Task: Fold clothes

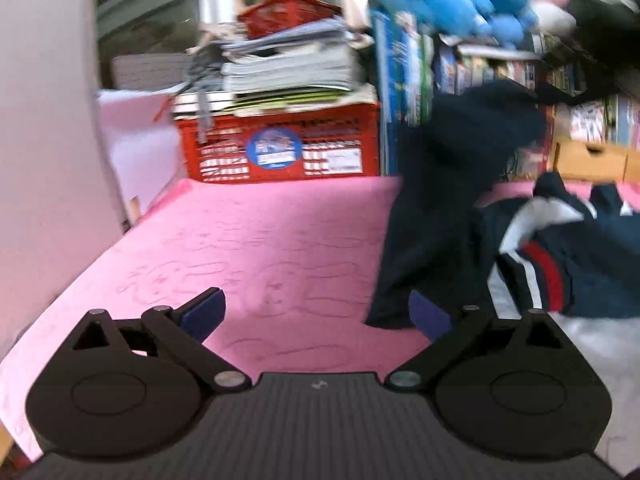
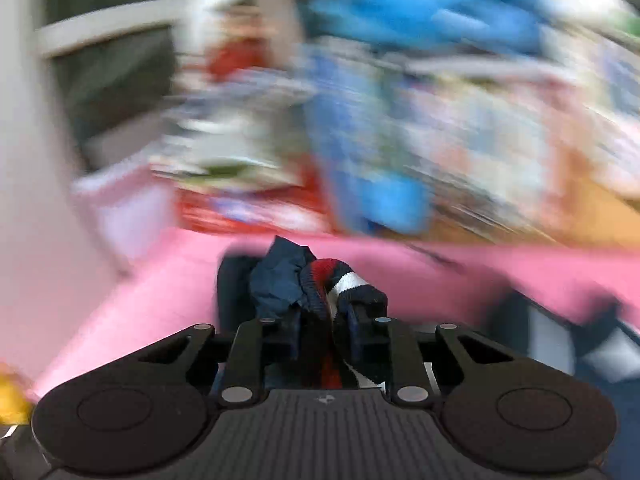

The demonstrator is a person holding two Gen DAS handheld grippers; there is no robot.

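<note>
A navy jacket [image 1: 592, 264] with red and white stripes lies bunched at the right of the pink mat [image 1: 260, 248]. One dark part of it [image 1: 440, 200] hangs lifted above the mat. My left gripper [image 1: 316, 314] is open low over the mat, left of the hanging cloth, with nothing between its blue pads. My right gripper [image 2: 324, 320] is shut on the jacket's striped cuff [image 2: 340, 280], with crumpled navy fabric [image 2: 280, 280] bulging above the fingers. The right wrist view is heavily motion-blurred.
A red crate [image 1: 280, 148] topped with stacked papers [image 1: 288, 68] stands at the mat's far edge. Books fill a shelf [image 1: 500, 68] at the back right, with blue plush toys [image 1: 460, 0] above. A pale wall [image 1: 40, 120] borders the left side.
</note>
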